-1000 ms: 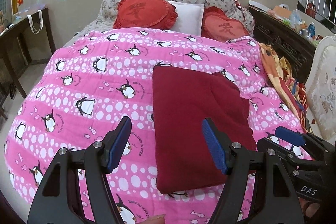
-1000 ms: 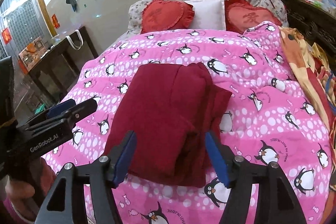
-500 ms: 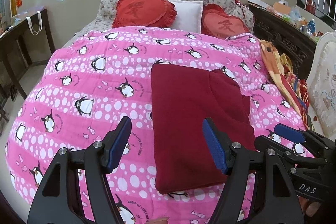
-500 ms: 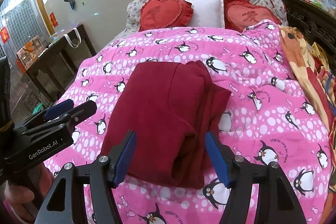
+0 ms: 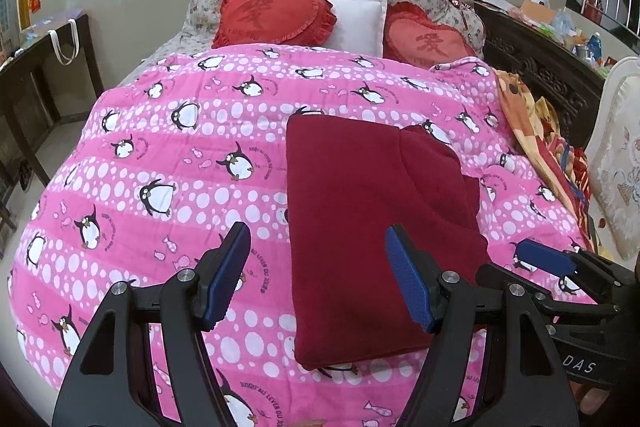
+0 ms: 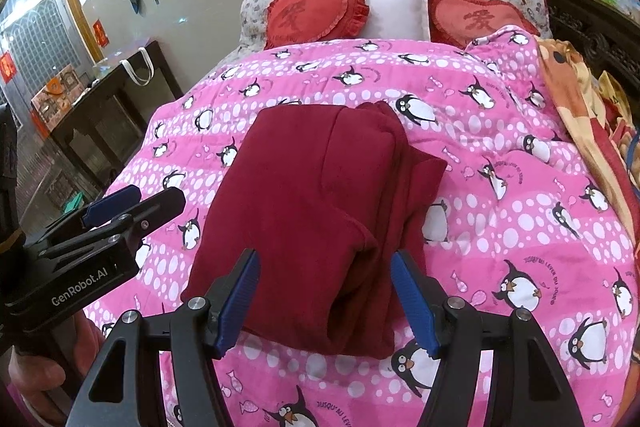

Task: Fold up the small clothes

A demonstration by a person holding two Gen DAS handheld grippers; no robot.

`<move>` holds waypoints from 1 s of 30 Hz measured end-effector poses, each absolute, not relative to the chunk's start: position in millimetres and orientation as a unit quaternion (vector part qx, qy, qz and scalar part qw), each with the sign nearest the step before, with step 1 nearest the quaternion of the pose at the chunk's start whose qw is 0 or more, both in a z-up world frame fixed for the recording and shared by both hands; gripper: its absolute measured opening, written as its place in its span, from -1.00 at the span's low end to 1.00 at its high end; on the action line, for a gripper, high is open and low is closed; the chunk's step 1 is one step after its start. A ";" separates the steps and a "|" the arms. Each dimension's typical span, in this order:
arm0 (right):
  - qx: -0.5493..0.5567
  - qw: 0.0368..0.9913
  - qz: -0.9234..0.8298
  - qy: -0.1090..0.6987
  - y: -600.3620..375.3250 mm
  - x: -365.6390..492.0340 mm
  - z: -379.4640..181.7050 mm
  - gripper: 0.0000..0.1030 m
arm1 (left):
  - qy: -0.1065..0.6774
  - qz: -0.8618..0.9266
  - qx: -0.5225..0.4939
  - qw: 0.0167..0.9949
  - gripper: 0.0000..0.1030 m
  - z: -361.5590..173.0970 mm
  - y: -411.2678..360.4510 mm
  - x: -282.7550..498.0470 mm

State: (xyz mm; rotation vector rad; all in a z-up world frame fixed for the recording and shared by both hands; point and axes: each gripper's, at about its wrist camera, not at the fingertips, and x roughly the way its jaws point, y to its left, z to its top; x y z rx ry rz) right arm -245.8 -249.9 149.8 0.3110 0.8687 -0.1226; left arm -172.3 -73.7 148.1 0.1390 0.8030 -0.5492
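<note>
Over the last second little has shifted: the dark red folded garment (image 6: 316, 223) lies unmoved near the bed's foot edge on the penguin quilt (image 5: 160, 147). The left hand-held gripper (image 5: 316, 279) and right hand-held gripper (image 6: 324, 303) hover wide and empty, so folding seems finished.

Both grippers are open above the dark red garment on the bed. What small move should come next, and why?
Probably lower the right gripper onto the near edge of the dark red garment and close there. The garment lies partly folded on the pink penguin quilt, with uneven layers on its right side. Both the right and the left gripper are open and hold nothing.
</note>
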 end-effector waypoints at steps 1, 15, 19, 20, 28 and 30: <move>0.150 0.893 -0.059 0.419 -249.9 -245.8 149.3 0.27 | 0.386 -0.264 0.067 0.882 0.37 147.5 -74.2 -172.1; 0.154 0.889 -0.057 0.428 -250.9 -243.5 143.2 0.27 | 0.391 -0.264 0.069 0.879 0.37 142.3 -76.4 -171.7; 0.154 0.887 -0.056 0.431 -249.7 -242.2 141.4 0.27 | 0.395 -0.264 0.067 0.878 0.37 140.2 -76.1 -170.6; 0.154 0.887 -0.055 0.432 -249.2 -242.1 141.2 0.27 | 0.396 -0.264 0.067 0.877 0.37 139.1 -76.0 -170.3; 0.154 0.884 -0.053 0.439 -248.0 -238.9 136.6 0.27 | 0.403 -0.270 0.053 0.873 0.37 133.2 -72.2 -164.3; 0.155 0.882 -0.054 0.441 -250.2 -238.4 134.5 0.27 | 0.403 -0.267 0.053 0.874 0.36 132.3 -70.8 -162.5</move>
